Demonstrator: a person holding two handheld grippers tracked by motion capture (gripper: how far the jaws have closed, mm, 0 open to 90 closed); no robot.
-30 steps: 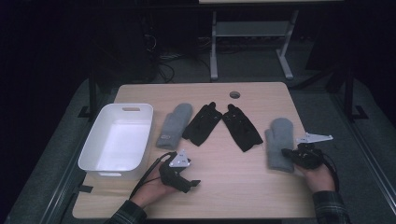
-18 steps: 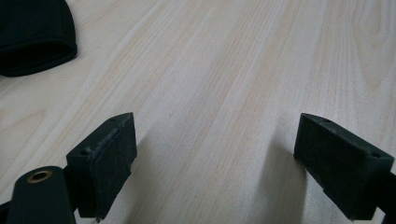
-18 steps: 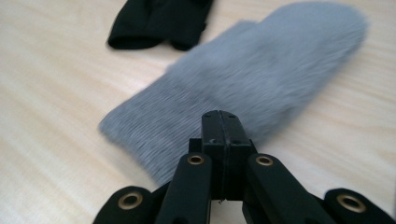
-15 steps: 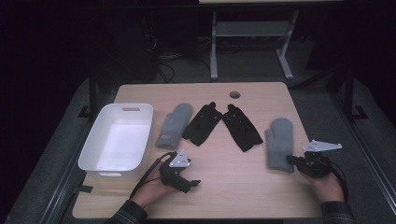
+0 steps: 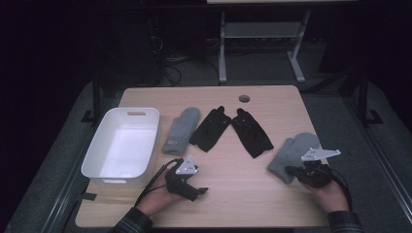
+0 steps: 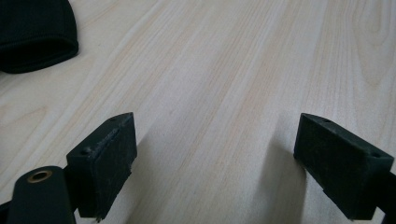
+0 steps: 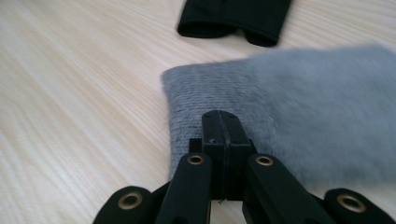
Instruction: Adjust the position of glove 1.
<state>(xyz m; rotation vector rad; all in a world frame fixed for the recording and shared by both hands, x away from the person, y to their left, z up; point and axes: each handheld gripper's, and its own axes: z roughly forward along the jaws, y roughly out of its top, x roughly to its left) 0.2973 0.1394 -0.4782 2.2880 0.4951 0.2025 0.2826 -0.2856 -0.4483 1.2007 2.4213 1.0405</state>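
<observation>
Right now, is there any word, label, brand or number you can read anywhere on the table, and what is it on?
No text can be read.
The left grey mitten has a small patch near its cuff: too small and blurred to read.
The white bin, the black gloves and the right grey mitten show no lettering.

Wooden table (image 5: 228, 189) bears white bin (image 5: 121, 145), grey mittens (image 5: 180, 130), black gloves (image 5: 233, 128).

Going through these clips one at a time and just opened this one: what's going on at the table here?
A person works at a wooden table with a hand-held gripper in each hand. The right hand-held gripper is shut at the cuff edge of a grey mitten; whether it pinches the fabric can't be told. The left hand-held gripper is open over bare wood. A second grey mitten and two black gloves lie mid-table beside a white bin.
</observation>
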